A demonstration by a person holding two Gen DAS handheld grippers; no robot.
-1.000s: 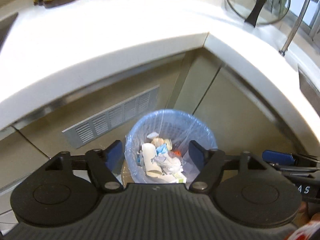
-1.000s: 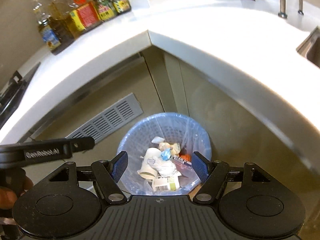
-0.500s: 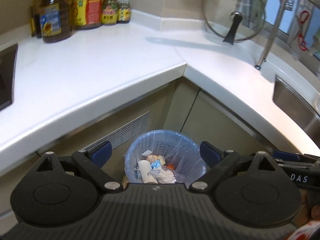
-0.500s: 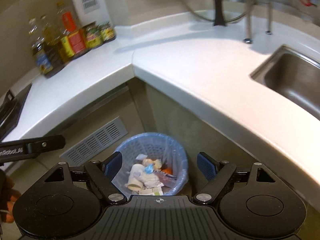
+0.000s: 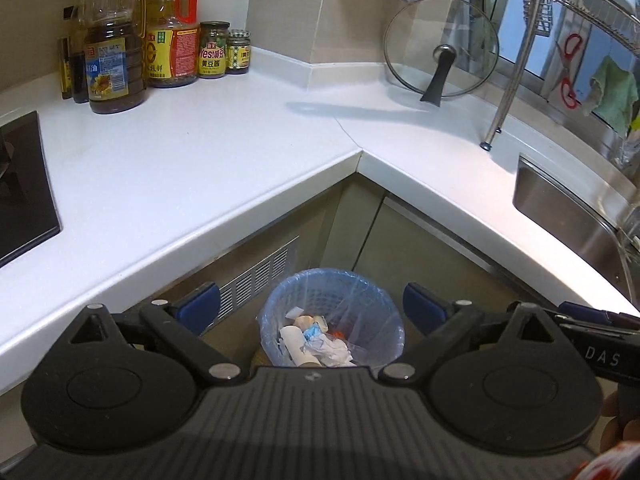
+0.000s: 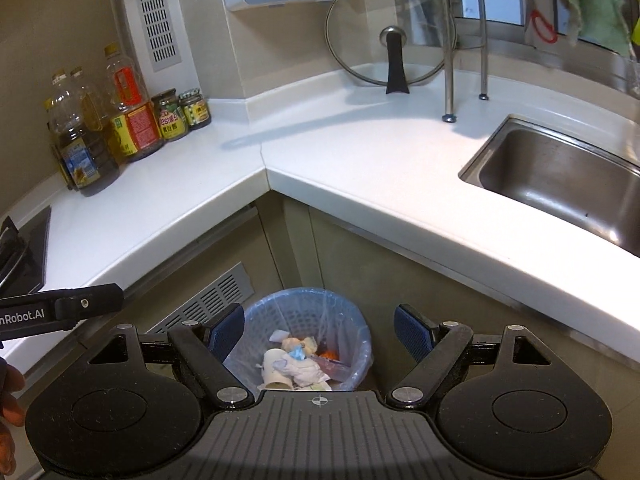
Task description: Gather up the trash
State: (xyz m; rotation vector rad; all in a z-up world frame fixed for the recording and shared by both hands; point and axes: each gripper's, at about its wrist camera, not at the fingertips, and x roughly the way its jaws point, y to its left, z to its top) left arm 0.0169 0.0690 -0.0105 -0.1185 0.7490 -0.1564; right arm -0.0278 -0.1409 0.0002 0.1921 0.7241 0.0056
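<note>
Now higher than before, left gripper and right gripper, both having just spread wider and holding nothing, hung above the trash in the lined bin below the counter corner.

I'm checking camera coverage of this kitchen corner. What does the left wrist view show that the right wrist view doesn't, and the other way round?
Only the left wrist view shows its own left gripper, open over the bin, and a wide stretch of the black stove.

Only the right wrist view shows the right gripper, open with nothing between its pads, and the whole sink basin.

Both show the blue trash bin with trash inside, the white counter, the oil bottles and the glass lid.
</note>
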